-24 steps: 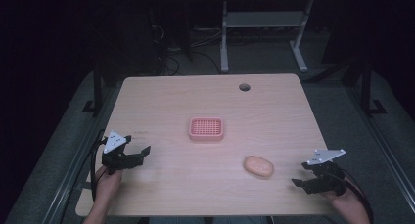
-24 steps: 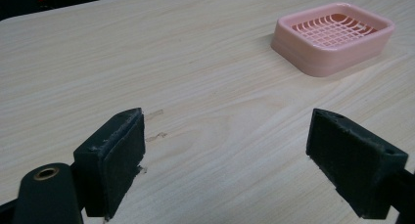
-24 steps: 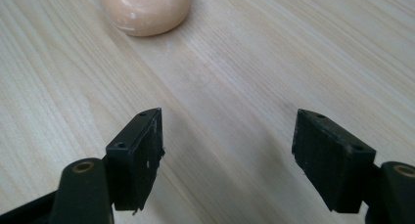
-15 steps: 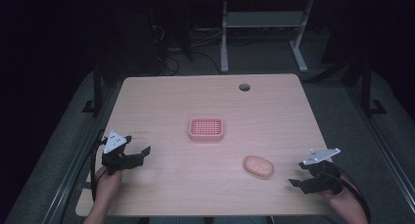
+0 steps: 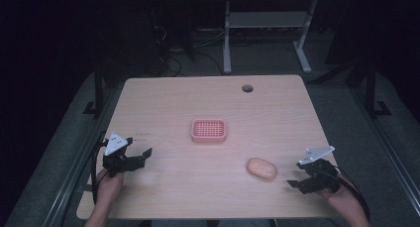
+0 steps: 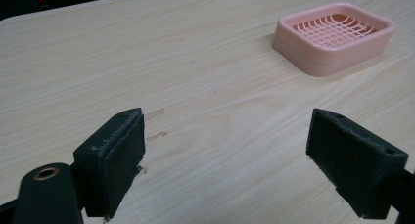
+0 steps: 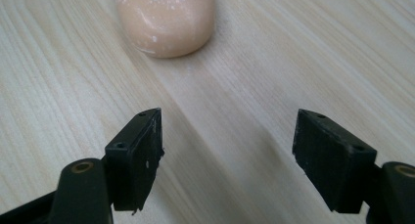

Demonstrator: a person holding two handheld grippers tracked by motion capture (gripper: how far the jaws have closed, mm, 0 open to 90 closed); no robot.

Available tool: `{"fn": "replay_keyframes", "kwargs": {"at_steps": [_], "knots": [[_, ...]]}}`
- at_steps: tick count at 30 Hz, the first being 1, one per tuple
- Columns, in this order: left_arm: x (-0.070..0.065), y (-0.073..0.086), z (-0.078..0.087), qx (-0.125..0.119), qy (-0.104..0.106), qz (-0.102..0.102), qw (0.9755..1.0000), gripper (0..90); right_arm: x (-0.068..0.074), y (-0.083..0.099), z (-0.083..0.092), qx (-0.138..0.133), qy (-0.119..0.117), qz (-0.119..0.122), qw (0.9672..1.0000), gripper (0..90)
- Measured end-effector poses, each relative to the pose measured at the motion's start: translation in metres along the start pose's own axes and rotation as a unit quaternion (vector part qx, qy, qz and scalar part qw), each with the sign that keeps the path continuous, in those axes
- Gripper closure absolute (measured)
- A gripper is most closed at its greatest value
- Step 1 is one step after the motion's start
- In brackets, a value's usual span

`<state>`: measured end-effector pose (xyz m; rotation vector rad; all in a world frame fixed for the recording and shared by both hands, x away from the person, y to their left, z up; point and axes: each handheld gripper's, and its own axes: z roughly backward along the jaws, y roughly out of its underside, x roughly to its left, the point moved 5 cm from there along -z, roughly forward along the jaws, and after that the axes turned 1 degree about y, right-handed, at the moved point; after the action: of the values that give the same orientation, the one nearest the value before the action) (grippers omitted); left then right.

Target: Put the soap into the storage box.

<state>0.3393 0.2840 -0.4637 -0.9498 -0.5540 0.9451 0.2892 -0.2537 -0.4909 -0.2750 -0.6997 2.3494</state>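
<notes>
Soap bar [image 5: 262, 168] lies unobstructed before the wide-open, empty right gripper [image 5: 300, 179]; pink dish [image 5: 209, 130] well apart.

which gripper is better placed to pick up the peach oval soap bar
Right. The right gripper sits open just beside the peach oval soap bar, facing it; the left gripper is across the wooden table.
</notes>
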Motion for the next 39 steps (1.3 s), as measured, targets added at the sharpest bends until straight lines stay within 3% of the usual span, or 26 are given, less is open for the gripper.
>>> {"fn": "replay_keyframes", "kwargs": {"at_steps": [19,30,39], "knots": [[0.001,0.000,0.002,-0.001,-0.001,-0.002,1.0000,14.2,0.002,-0.021,0.005,0.024,-0.013,0.028,0.9992,25.0],[0.001,0.000,0.002,-0.002,-0.002,-0.001,1.0000,14.2,0.002,-0.033,0.000,0.046,-0.016,0.040,0.9980,24.2],[0.002,0.000,0.003,-0.004,-0.001,0.000,1.0000,14.2,0.006,-0.047,-0.005,0.047,-0.024,0.046,0.9975,22.0]]}}
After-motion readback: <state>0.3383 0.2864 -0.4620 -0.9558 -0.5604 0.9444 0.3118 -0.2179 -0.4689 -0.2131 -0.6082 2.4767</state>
